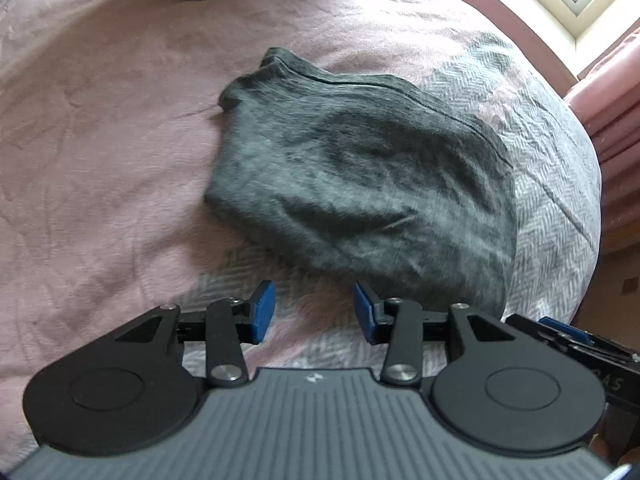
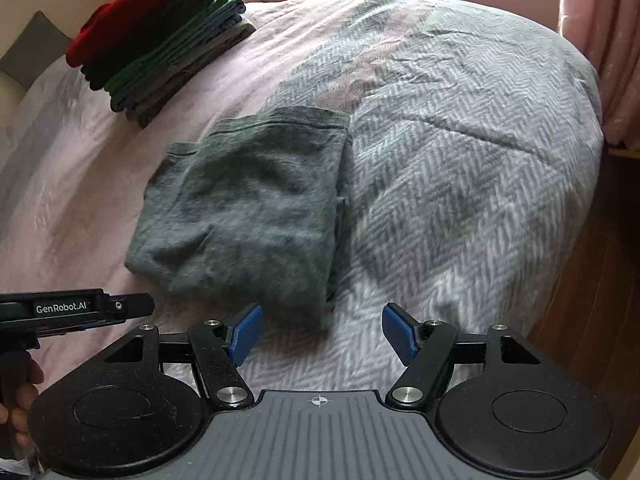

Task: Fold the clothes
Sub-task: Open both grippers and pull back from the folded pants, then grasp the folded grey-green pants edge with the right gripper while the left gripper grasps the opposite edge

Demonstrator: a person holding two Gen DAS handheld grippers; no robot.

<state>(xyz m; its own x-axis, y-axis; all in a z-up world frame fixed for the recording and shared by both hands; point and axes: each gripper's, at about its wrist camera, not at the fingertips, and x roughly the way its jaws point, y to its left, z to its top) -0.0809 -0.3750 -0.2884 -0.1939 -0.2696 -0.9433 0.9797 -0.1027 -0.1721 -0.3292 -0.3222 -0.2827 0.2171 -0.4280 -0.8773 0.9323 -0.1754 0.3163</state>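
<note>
A dark grey garment (image 1: pixel 360 176) lies folded into a rough rectangle on the bed, its hem seam along the far edge. In the right wrist view the same grey garment (image 2: pixel 248 204) sits just ahead and left of centre. My left gripper (image 1: pixel 314 310) is open just short of the garment's near edge, blue pads empty. My right gripper (image 2: pixel 322 334) is open too, hovering over the blanket at the garment's near right corner, holding nothing. The left gripper's body (image 2: pixel 76 308) shows at the left of the right wrist view, held by a hand (image 2: pixel 18 396).
A stack of folded clothes (image 2: pixel 160 48), red on top, then green and grey, rests at the far left of the bed. The pink bedcover (image 1: pixel 80 160) and grey herringbone blanket (image 2: pixel 460 160) span the bed. Pink curtains (image 1: pixel 616 92), a window and wooden floor (image 2: pixel 588 320) lie to the right.
</note>
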